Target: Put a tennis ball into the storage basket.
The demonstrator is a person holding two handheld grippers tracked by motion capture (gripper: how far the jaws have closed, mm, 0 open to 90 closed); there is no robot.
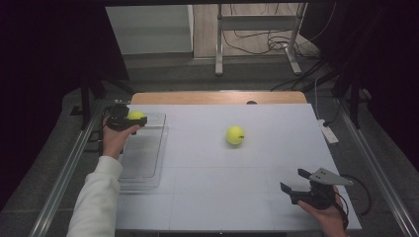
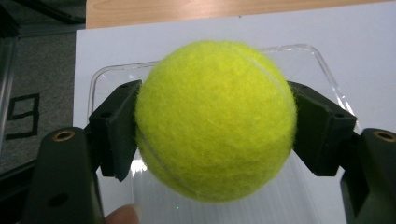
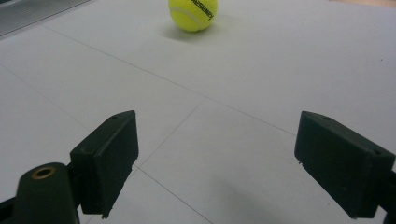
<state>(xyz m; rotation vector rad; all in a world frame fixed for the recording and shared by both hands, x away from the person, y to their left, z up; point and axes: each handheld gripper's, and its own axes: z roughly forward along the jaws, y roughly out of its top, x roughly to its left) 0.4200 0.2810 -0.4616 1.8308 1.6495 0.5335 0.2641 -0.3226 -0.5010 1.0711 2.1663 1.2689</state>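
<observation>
Your left gripper (image 1: 133, 120) clamped a fuzzy yellow tennis ball (image 2: 215, 120) above the clear plastic tray (image 1: 148, 163); your right gripper (image 1: 296, 181) gaped wide, empty, facing a second yellow tennis ball (image 1: 235, 135).

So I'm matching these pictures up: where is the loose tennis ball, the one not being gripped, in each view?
High view: loose tennis ball lies mid-table, right of centre.
Left gripper view: not in it; the ball there is the gripped one.
Right gripper view: top centre, beyond the open jaws.
Shared landmark: the white table sheet.
</observation>
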